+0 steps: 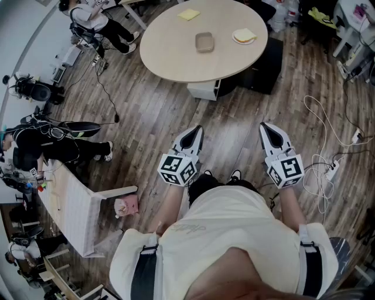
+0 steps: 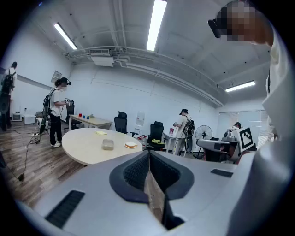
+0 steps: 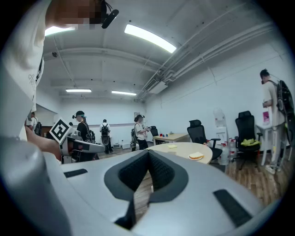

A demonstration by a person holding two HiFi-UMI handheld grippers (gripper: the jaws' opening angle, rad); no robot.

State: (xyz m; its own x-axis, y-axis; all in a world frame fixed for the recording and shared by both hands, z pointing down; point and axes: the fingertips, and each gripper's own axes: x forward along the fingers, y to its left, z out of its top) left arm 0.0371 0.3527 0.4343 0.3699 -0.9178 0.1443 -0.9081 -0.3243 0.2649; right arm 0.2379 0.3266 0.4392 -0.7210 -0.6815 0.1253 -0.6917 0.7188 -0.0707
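Observation:
Over the wooden floor, my left gripper is held at waist height with its jaws closed together and nothing between them. My right gripper hangs level with it, also shut and empty. Both point toward a round beige table a step ahead. On it lie a yellow pad, a grey lidded container and a plate with a sandwich. In the left gripper view the shut jaws aim at the container and the sandwich. The right gripper view shows the sandwich past its closed jaws.
A black cabinet stands under the table's right side. White cables and a power strip lie on the floor at right. A long white bench and a pink item sit at lower left. People stand at left and around the room.

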